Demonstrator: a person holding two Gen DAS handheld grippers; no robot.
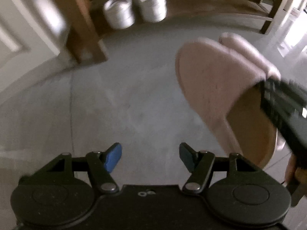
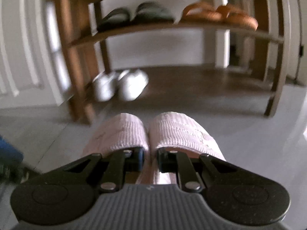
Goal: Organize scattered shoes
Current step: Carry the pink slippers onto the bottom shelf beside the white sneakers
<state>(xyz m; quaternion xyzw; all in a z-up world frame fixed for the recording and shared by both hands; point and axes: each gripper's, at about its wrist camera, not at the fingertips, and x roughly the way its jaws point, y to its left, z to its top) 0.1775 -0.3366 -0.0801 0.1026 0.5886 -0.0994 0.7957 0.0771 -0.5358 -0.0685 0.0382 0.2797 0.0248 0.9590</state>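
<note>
Pink slippers (image 2: 149,134) pinched in right gripper (image 2: 150,159), tan soles only left-view

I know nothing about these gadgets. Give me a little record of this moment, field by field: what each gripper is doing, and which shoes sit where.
left gripper: open, empty, above bare floor
right gripper: shut on pink slippers, pinching the inner edges of both, lifted off the floor
shoe rack: wooden, with open shelves
white shoes: side by side at the left of the bottom shelf
dark green slippers: left of the upper shelf
orange sandals: right of the upper shelf
free space: bottom shelf, right of the white shoes
image quality: blurred
</note>
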